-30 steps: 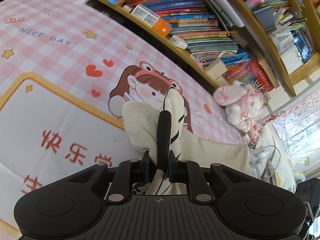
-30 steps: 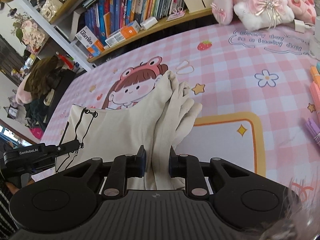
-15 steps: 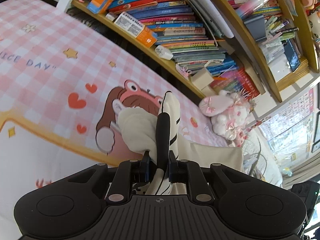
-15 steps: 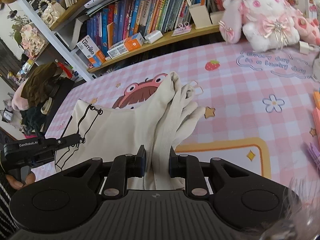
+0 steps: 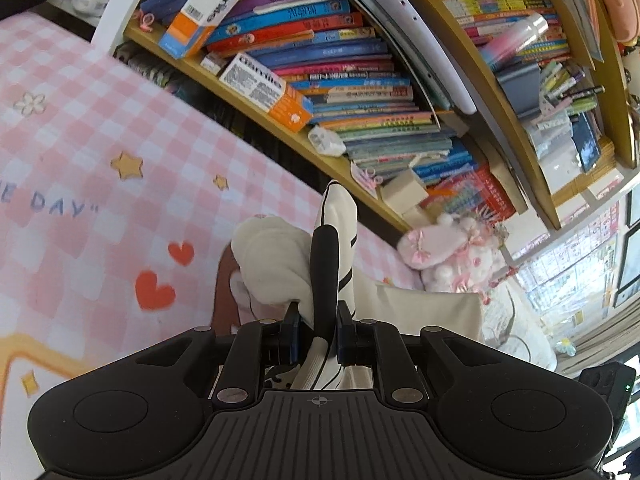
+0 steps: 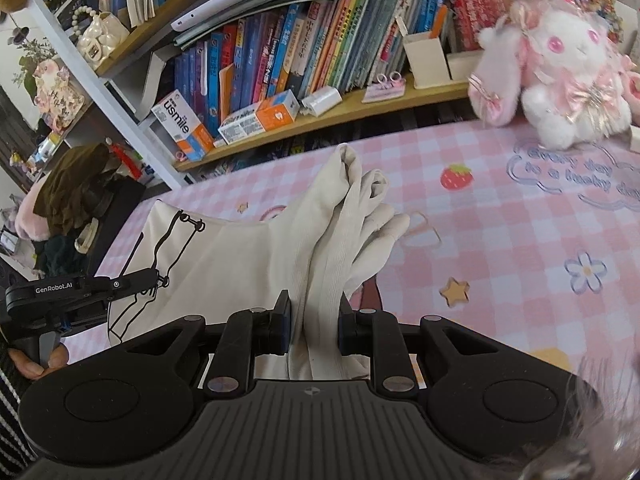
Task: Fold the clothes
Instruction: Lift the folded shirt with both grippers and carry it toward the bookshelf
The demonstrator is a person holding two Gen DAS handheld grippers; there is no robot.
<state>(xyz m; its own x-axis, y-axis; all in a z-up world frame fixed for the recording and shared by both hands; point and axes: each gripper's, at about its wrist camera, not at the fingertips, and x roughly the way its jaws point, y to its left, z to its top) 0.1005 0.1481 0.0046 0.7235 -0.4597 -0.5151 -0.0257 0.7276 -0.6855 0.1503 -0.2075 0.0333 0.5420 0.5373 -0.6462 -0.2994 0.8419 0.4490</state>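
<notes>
The cream garment (image 6: 240, 256) hangs stretched between the two grippers over the pink checked table cover (image 6: 500, 216), one edge bunched and clamped in the right gripper (image 6: 314, 324), the other, with its black trim, pinched in the left gripper (image 5: 318, 332) (the line drawing printed on the cloth faces the right camera). This looks like the carrying part of a fold, with both held edges lifted off the table. The next move calls for bringing both edges evenly across and laying them onto the rest of the cloth before either grip lets go

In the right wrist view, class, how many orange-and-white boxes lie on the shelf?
2: the usmile box leans at the shelf's left end, and a longer box lies flat to its right. Others may be hidden.
</notes>
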